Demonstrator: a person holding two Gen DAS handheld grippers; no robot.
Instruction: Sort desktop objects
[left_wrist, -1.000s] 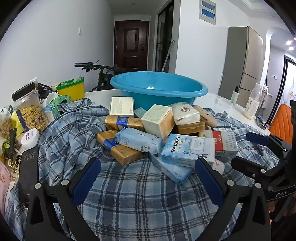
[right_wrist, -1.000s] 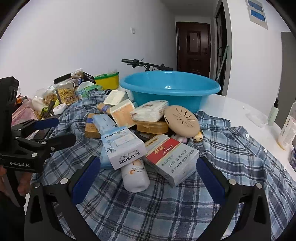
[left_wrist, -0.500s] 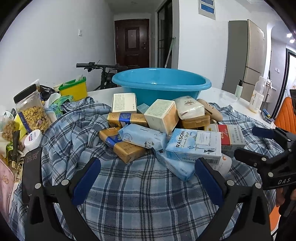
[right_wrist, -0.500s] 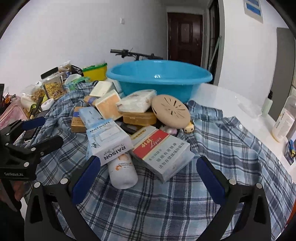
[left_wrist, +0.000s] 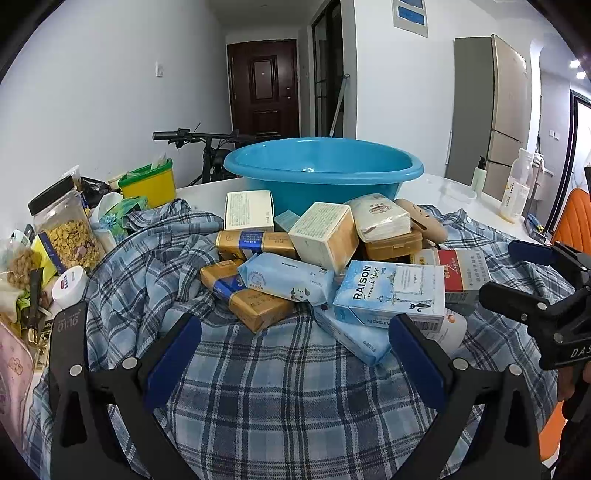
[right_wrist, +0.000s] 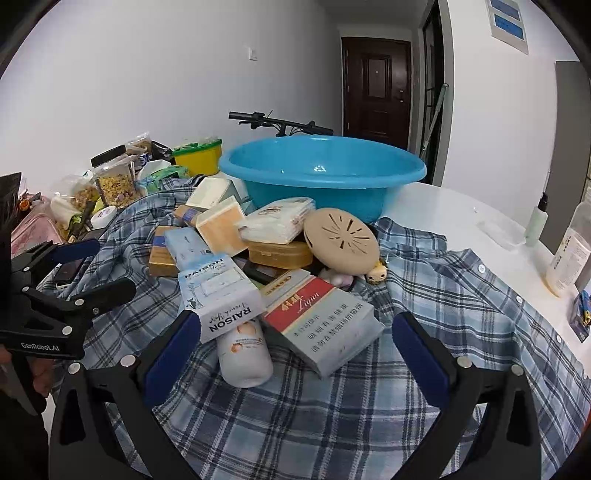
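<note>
Hovering both grippers wide apart and empty over the plaid shirt (left_wrist: 280, 398), short of the pile.

Nearest my right gripper (right_wrist: 291, 350) I see a white bottle (right_wrist: 243, 354) tucked under the RAISON box (right_wrist: 221, 295), just beside a red-and-grey carton (right_wrist: 321, 321). My left gripper (left_wrist: 291, 354) faces a blue pack (left_wrist: 284, 280) lying across a gold bar (left_wrist: 247, 299). Further in, a tan disc (right_wrist: 340, 240) leans on the heap. Behind it all the blue basin (left_wrist: 321, 170) stands on the white surface (right_wrist: 443, 206).
</note>
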